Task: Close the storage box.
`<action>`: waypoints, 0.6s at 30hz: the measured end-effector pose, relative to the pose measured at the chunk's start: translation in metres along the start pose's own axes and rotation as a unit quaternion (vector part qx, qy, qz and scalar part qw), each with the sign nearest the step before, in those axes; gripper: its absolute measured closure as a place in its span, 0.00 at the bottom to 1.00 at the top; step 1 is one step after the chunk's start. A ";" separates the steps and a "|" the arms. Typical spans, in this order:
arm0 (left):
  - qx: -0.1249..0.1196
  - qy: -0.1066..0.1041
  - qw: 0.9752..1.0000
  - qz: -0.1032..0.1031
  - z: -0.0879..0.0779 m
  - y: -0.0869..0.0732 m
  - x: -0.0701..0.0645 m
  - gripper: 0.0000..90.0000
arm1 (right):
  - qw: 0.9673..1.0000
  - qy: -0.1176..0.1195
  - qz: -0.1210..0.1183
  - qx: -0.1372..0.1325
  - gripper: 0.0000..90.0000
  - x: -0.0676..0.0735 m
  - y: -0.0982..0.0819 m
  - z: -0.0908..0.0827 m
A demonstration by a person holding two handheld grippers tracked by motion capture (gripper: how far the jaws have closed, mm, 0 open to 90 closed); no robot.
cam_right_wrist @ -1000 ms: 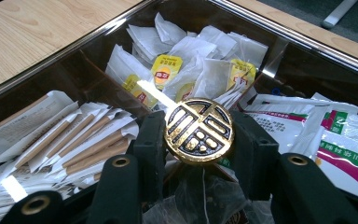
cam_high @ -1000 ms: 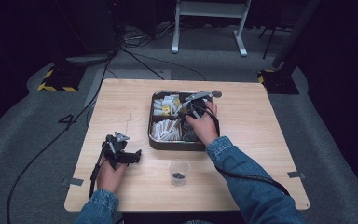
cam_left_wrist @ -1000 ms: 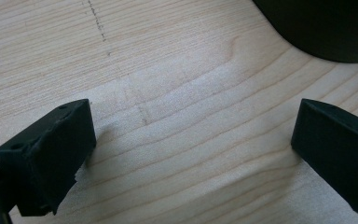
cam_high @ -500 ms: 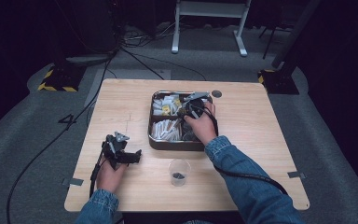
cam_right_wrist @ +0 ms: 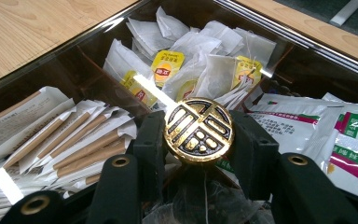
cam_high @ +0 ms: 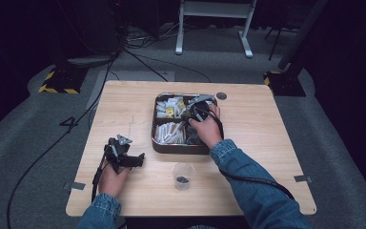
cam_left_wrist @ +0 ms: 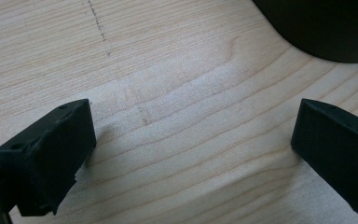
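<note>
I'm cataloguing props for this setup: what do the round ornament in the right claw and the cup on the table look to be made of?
The round ornament looks like polished gold-tone metal with dark recessed areas: it glints and carries a raised pattern. It could be plated. The cup looks like thin clear plastic: the table shows through its wall.

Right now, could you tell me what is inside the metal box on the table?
The box holds tea bags, stick packets and sachets. The right gripper and gold disc cover what lies beneath.

A round gold knob [cam_right_wrist: 198, 129] with a black openwork pattern sits between black tool pads. Behind it, white tea bags [cam_right_wrist: 200, 56] carry yellow tags. The bench [cam_high: 124, 114] is pale wood with fine grain.
</note>
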State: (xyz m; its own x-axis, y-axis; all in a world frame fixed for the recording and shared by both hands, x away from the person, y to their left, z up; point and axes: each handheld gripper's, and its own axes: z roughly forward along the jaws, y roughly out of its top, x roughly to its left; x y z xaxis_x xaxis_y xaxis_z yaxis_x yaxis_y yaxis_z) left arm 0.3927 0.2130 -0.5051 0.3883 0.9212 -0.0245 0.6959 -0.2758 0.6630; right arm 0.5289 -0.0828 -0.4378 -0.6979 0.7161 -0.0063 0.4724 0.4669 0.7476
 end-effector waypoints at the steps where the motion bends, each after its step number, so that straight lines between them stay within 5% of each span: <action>1: 0.000 0.000 1.000 0.000 0.000 0.000 0.000 0.00 | 1.000 0.001 0.001 -0.001 0.65 0.000 0.000 0.000; 18: 0.000 0.000 1.000 0.000 0.000 0.000 0.000 0.00 | 0.999 0.016 0.021 -0.039 0.52 -0.004 0.003 -0.013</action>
State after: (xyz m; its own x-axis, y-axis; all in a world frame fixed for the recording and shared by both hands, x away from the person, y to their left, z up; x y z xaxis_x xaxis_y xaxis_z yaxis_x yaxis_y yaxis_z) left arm 0.3928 0.2130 -0.5051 0.3883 0.9212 -0.0247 0.6959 -0.2755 0.6632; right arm 0.5261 -0.0906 -0.4267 -0.6952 0.7173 0.0467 0.4597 0.3937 0.7960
